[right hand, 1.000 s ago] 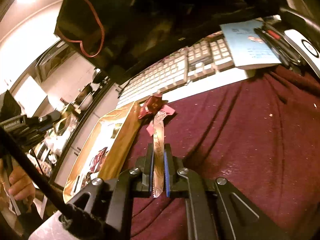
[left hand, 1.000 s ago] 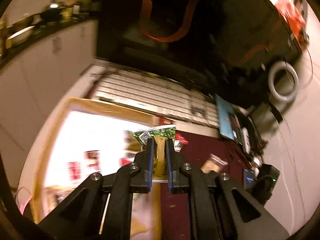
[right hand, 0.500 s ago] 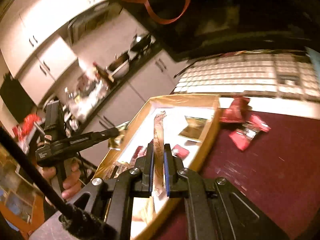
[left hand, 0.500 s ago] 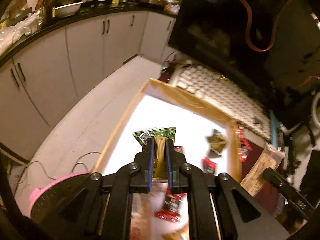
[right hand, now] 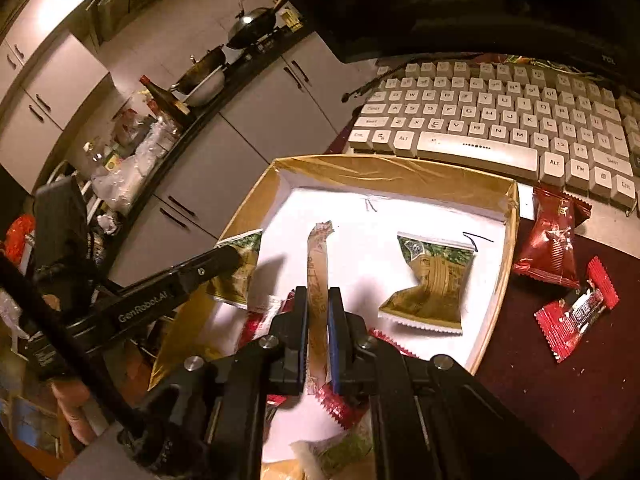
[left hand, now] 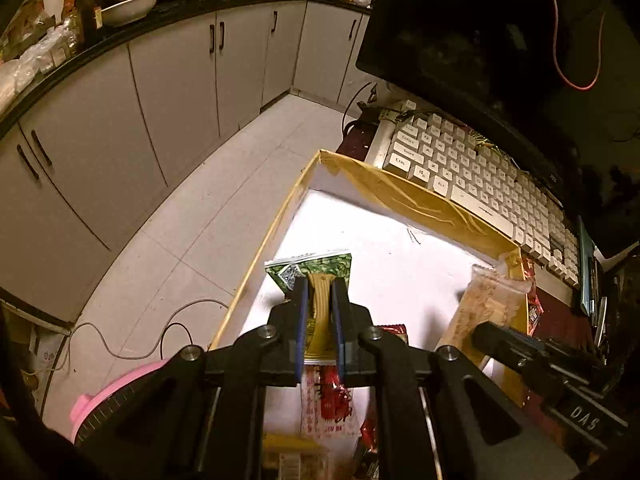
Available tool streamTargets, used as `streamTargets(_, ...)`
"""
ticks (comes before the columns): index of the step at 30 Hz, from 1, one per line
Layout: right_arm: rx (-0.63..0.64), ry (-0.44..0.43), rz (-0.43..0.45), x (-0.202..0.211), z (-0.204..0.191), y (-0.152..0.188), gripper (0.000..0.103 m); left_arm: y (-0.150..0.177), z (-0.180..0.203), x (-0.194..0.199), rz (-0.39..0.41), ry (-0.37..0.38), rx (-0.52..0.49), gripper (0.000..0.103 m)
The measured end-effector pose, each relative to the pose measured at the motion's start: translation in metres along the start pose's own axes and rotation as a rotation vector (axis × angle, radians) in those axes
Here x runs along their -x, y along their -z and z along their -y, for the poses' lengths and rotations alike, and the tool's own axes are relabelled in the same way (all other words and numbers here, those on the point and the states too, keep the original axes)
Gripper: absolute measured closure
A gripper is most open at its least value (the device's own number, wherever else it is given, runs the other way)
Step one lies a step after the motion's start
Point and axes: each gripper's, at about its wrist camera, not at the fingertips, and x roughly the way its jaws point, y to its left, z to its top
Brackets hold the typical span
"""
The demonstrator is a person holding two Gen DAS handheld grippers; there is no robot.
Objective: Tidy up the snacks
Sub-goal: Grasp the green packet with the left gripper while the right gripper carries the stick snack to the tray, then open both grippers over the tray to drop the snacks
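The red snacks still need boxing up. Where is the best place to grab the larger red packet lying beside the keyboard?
Take the larger red packet by its crimped top seal nearest the keyboard, coming from above. That flat fin suits narrow jaws better than the puffed middle, and the cloth around it looks clear.

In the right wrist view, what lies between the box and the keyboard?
Nothing: the box's taped far wall sits right against the keyboard's front edge, no snack between them. Right wrist view.

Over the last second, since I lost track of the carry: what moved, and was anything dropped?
Both tools swung from over the maroon tabletop to above the box. Nothing was dropped: the left tool still clamps the green snack packet, the right tool the tan stick packet.
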Motion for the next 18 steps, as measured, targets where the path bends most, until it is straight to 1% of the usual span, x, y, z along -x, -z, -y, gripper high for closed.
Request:
streamTargets(2,-0.006,0.000,-0.021,-0.007,0.002,0.000,0.096,-0.001,0.001,-0.004,-0.016,-0.004,-0.006,0.090)
streamTargets(3,-0.012,-0.003,-0.033,-0.010,0.003,-0.001,0.096,-0.002,0.003,-0.007,-0.020,-0.020,-0.014,0.090)
streamTargets(5,-0.016,-0.004,-0.036,-0.012,0.003,-0.002,0.092,-0.002,0.006,-0.010,-0.023,-0.050,-0.027,0.090)
streamTargets(7,-0.010,0.016,-0.035,-0.013,0.002,-0.002,0.091,-0.001,0.007,-0.015,-0.042,-0.055,-0.038,0.090)
streamTargets(8,-0.008,0.019,-0.033,-0.013,0.002,-0.002,0.089,0.000,0.007,-0.015,-0.042,-0.055,-0.035,0.090)
streamTargets(9,-0.007,0.025,-0.034,-0.012,0.002,-0.002,0.081,0.000,0.007,-0.014,-0.033,-0.060,-0.031,0.090)
streamTargets(10,-0.005,0.027,-0.031,-0.011,0.003,-0.002,0.076,0.001,0.008,-0.012,-0.021,-0.066,-0.032,0.090)
streamTargets(11,-0.008,0.025,-0.020,-0.007,0.005,-0.001,0.070,0.001,0.009,-0.009,-0.011,-0.068,-0.038,0.090)
streamTargets(12,-0.014,0.017,0.000,0.001,0.007,0.001,0.066,0.002,0.010,-0.005,-0.006,-0.063,-0.042,0.088)
streamTargets(14,-0.020,0.004,0.032,0.017,0.010,0.006,0.064,0.006,0.014,0.005,0.003,-0.061,-0.048,0.084)
streamTargets(15,-0.024,-0.001,0.046,0.024,0.011,0.008,0.064,0.008,0.016,0.010,0.016,-0.059,-0.051,0.079)
streamTargets(16,-0.029,-0.011,0.071,0.038,0.013,0.014,0.063,0.012,0.019,0.018,0.034,-0.052,-0.055,0.070)
streamTargets(17,-0.032,-0.018,0.086,0.045,0.015,0.018,0.059,0.017,0.023,0.026,0.054,-0.043,-0.060,0.064)
streamTargets(18,-0.036,-0.024,0.105,0.055,0.019,0.025,0.054,0.023,0.027,0.035,0.075,-0.027,-0.067,0.055)
